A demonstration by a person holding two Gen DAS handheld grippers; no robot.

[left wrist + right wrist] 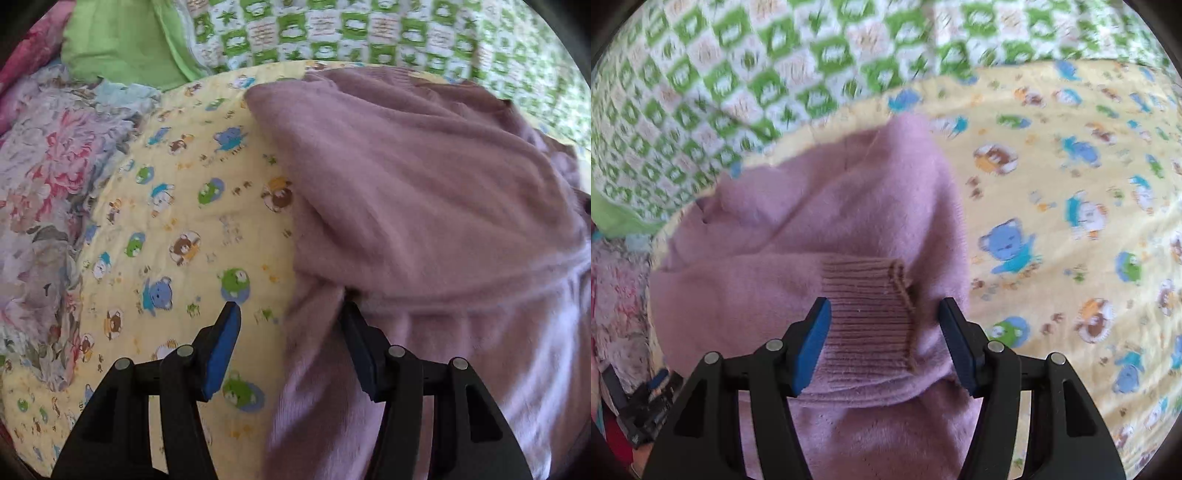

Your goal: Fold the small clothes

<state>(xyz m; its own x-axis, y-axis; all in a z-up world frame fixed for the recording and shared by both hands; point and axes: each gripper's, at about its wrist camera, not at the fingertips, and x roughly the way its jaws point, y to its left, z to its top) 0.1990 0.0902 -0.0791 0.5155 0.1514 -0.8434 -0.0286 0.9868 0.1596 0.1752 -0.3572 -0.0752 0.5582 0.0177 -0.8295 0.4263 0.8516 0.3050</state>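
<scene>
Your right gripper (882,325) gapes astride the ribbed cuff (868,314) | left gripper (290,325) apart at the pink sweater's (424,192) edge | sweater mid-quilt (177,206) | risk: pinching extra layers, dragging fold crooked.

sweaters: 1 (812,229); yellow quilts: 1 (177,206); green checked blankets: 1 (738,66); floral covers: 1 (48,177)

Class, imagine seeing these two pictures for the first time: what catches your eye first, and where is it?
A fuzzy mauve sweater fills the middle, lying on a yellow quilt printed with cartoon bears. Its brown ribbed cuff sits between the right gripper's open jaws. Behind lies a green-and-white checked blanket.
</scene>
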